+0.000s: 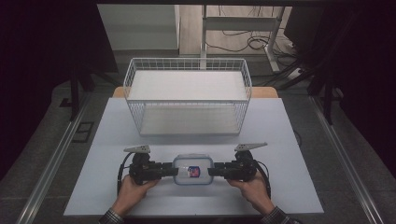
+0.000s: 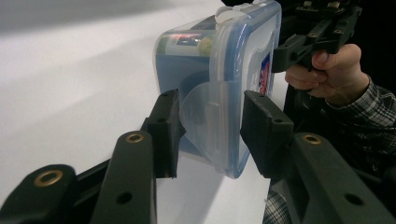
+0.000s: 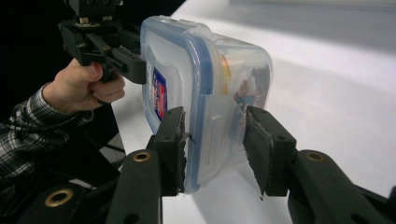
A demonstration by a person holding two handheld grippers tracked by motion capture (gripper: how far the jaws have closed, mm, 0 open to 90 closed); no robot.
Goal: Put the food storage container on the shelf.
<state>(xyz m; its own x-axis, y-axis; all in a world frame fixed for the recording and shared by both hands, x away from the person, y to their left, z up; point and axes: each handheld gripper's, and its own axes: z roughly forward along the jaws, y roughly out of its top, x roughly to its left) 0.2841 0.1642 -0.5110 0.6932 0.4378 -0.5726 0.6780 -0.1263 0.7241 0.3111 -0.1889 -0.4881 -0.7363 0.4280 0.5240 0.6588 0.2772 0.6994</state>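
Clear lidded food container on white table, in front of white wire basket, left gripper jaws pinching container's left end flap, right gripper jaws astride its right end flap, contact unclear.

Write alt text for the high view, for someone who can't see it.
Two hand-held grippers, the left gripper and the right gripper, clamp the short ends of a clear lidded food container on a white table. Behind it stands an empty white wire basket.
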